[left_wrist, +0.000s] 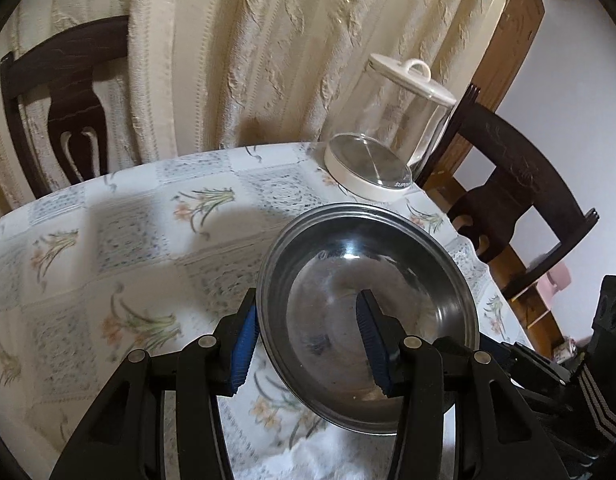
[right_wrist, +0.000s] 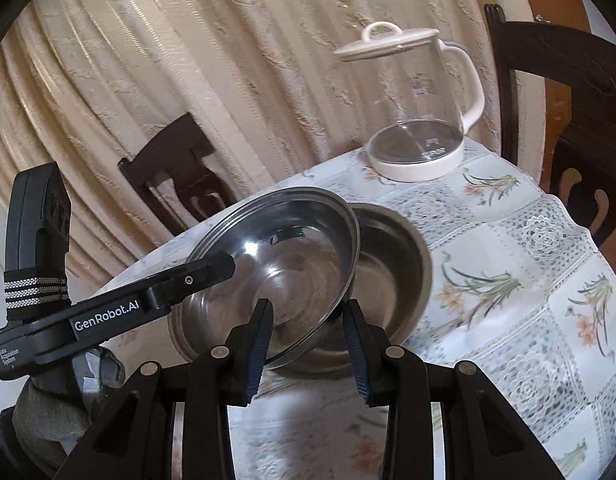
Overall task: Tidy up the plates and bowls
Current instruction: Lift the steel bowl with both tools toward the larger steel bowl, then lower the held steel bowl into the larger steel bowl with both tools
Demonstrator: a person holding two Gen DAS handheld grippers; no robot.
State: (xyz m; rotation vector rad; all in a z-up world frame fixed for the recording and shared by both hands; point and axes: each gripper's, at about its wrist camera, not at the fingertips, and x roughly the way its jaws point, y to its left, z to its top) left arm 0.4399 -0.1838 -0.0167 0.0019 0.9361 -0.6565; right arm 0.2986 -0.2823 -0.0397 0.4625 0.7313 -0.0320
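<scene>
floral tablecloth below; left gripper and right gripper both clamp steel plate.

Soft, warm, diffuse indoor light in both views; source can't be pinned down. Small specular hotspots on the steel bowl just ahead of the jaws. Soft shadows on the tablecloth left of the left gripper's jaws. Motion blur smears the cloth pattern beside and below the jaws (gripper bodies stay sharp). Strong fisheye bending: curtain folds curve far beyond the jaws, black vignette at the corners.
</scene>
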